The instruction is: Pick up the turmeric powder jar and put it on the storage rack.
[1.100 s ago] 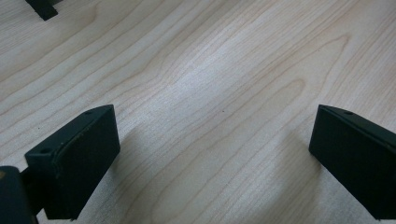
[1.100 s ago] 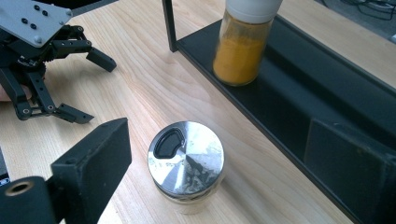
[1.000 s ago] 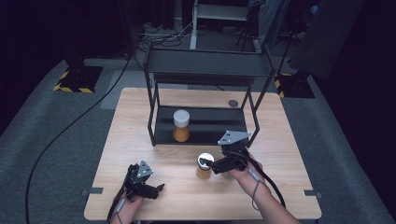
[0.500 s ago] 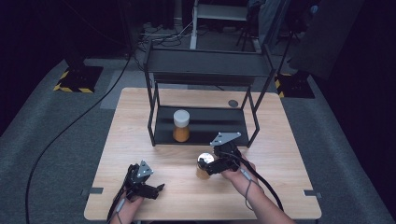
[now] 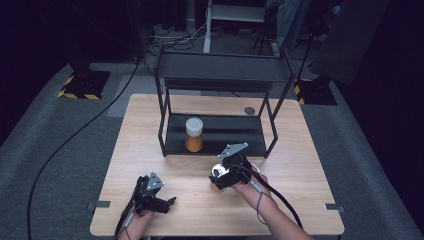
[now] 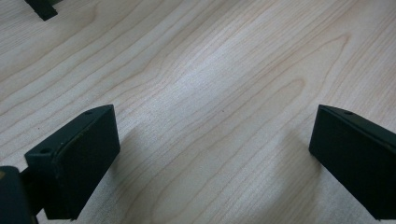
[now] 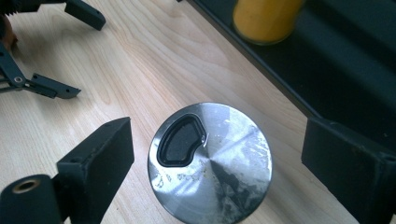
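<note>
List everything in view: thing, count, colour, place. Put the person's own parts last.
table: one, light wood, centre of the high view.
rack: one, black, two shelves, at the table's far middle.
jar: one, orange contents with a pale lid, upright on the rack's lower shelf.
can: one, silver top with a dark opening, on the table in front of the rack, between the right gripper's jaws.
disc: one, small and grey, on the table behind the rack.
left gripper: one, black, near edge, open over bare wood.
right gripper: one, black, open around the can, apart from it.
hands: two, at the near edge, one holding each gripper.
</note>
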